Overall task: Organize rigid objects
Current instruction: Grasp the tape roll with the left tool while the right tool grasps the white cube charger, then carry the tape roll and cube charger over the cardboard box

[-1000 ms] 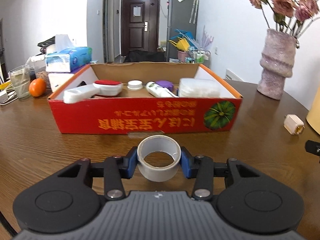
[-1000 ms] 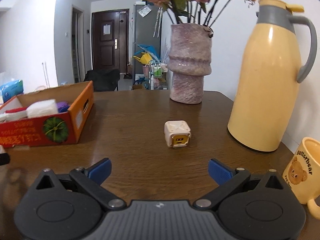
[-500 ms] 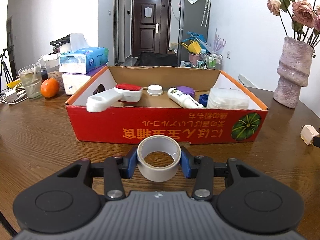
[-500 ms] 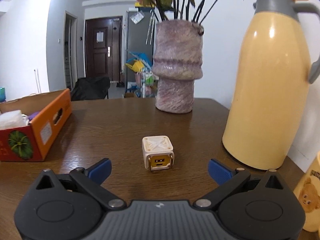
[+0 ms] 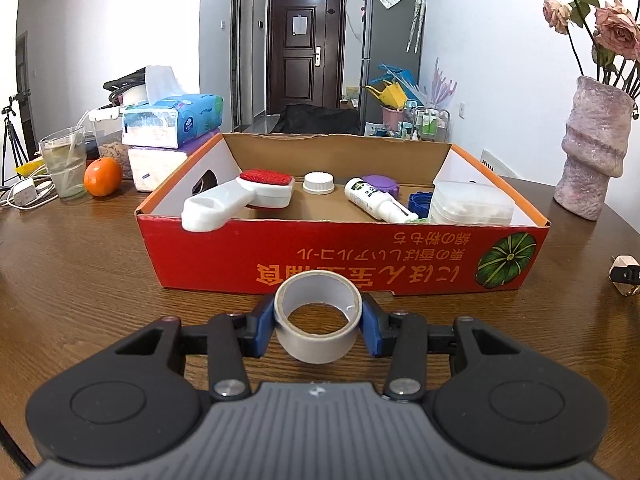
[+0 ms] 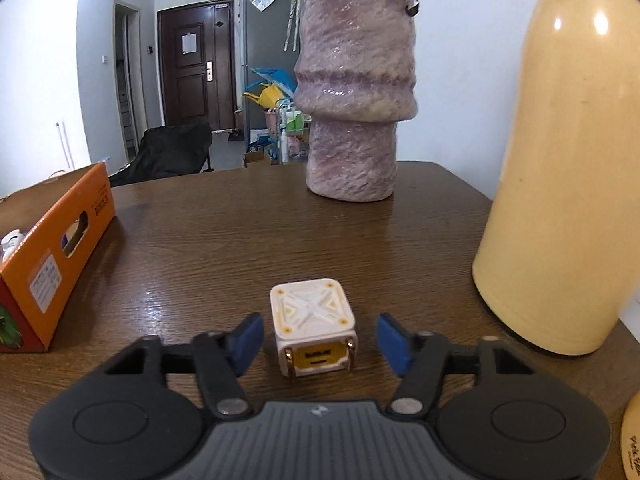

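My left gripper is shut on a grey tape roll, held above the table just in front of the red cardboard box. The box holds a white brush with a red pad, a white cap, a white bottle, a purple lid and a clear plastic container. My right gripper is open, its fingers on either side of a small white and yellow cube on the table, not touching it. The cube also shows at the right edge of the left wrist view.
A pink vase stands behind the cube and a yellow thermos to its right. The box's orange end is to the left. Tissue boxes, a glass and an orange sit left of the box.
My left gripper has risen with the tape roll, showing more of the box's inside. My right gripper has moved forward to the cube and its fingers have narrowed around it.
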A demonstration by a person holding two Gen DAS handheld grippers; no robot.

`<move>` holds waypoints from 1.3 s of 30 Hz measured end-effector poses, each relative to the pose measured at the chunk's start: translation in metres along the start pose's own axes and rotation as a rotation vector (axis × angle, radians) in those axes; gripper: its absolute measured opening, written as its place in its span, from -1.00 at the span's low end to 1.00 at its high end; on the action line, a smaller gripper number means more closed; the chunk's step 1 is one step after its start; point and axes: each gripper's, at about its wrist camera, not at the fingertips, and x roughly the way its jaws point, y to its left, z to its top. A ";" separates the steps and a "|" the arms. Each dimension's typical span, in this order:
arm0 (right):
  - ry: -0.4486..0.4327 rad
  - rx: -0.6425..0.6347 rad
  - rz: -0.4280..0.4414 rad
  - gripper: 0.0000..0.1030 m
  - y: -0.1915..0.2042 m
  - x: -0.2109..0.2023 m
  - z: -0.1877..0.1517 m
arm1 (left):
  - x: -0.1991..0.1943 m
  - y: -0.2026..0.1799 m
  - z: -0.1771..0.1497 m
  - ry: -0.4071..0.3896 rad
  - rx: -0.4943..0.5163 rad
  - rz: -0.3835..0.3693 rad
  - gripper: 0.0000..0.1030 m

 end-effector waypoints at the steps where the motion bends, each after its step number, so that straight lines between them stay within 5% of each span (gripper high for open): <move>1: 0.008 -0.004 0.015 -0.25 0.000 0.002 0.000 | 0.000 0.000 0.000 0.000 0.000 -0.001 -0.15; 15: -0.093 -0.023 0.015 -0.26 0.011 -0.028 -0.007 | -0.008 0.001 0.000 -0.021 0.005 -0.024 -0.15; 39: -0.240 0.001 0.164 -0.26 0.069 -0.129 -0.043 | -0.049 0.015 0.004 -0.115 -0.002 -0.075 -0.15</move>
